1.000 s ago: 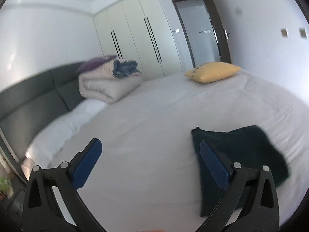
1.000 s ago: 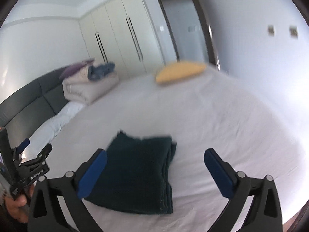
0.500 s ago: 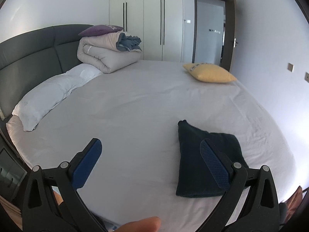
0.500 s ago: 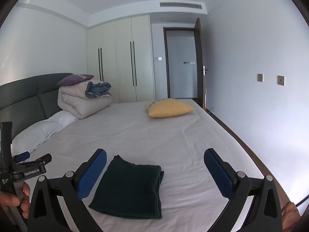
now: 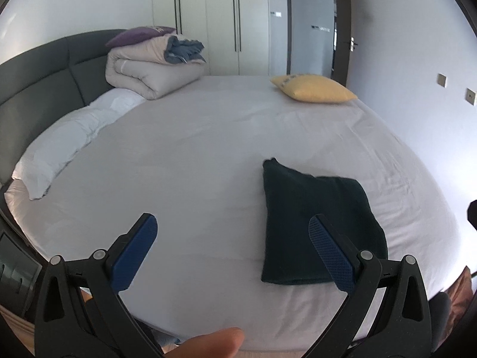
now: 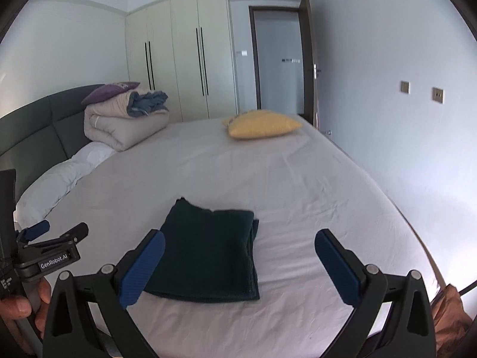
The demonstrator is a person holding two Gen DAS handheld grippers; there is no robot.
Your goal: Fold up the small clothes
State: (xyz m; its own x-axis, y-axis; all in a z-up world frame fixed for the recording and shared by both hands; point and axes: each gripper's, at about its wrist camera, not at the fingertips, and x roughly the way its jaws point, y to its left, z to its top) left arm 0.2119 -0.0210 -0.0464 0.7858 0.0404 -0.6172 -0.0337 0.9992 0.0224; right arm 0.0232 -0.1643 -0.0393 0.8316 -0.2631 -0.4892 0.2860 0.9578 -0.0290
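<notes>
A dark green garment [image 5: 316,220] lies folded into a flat rectangle on the white bed sheet [image 5: 208,155] near the front edge; it also shows in the right wrist view [image 6: 208,253]. My left gripper [image 5: 232,238] is open and empty, held above the bed edge to the left of the garment. My right gripper [image 6: 240,256] is open and empty, held above the bed edge with the garment under its left finger. The left gripper also appears at the left edge of the right wrist view [image 6: 47,238].
A yellow pillow [image 6: 262,123] lies at the far side. A rolled beige duvet [image 6: 122,125] with blue cloth and a purple cushion sits by the grey headboard [image 5: 38,80]. A white pillow [image 5: 74,137] lies along the left. Wardrobe and door stand behind.
Both grippers have pulled back and up from the folded garment, which now lies farther off. Both stay open and empty. The garment has not moved.
</notes>
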